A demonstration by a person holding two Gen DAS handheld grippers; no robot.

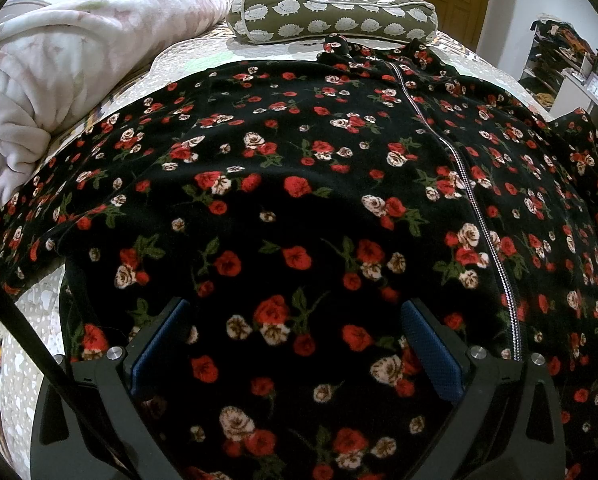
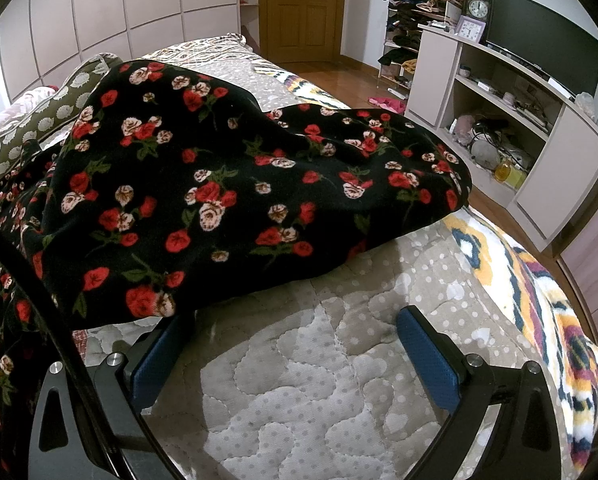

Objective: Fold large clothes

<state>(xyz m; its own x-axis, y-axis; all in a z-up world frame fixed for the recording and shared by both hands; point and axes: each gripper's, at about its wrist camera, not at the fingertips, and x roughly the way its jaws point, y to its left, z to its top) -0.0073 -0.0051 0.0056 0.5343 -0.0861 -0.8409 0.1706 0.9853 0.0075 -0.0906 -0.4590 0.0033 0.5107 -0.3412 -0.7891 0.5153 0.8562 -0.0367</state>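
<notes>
Spread face-up on the bed [image 2: 299, 380]: a black floral robe [image 1: 299, 152], zip [image 1: 471, 200] running from the collar near the bolster [image 1: 331, 16] down toward the near edge, so long axis straight ahead of the left gripper [image 1: 295, 344]. Left gripper wide open, nothing between its blue pads [image 1: 431, 356], hovering over the lower left panel, zip off to its right. Right gripper [image 2: 299, 360] also wide open and empty, over bare quilt, with the robe's right sleeve [image 2: 259, 184] ahead and to its left, humped and apparently doubled over rather than flat. Probably the nearer tool for that sleeve: the right; for the hem: the left. Hidden: the hem itself, cut off below the left view; the left sleeve end, running out of frame by the pink blanket [image 1: 59, 80]; contact between left pads and cloth, impossible to judge.
</notes>
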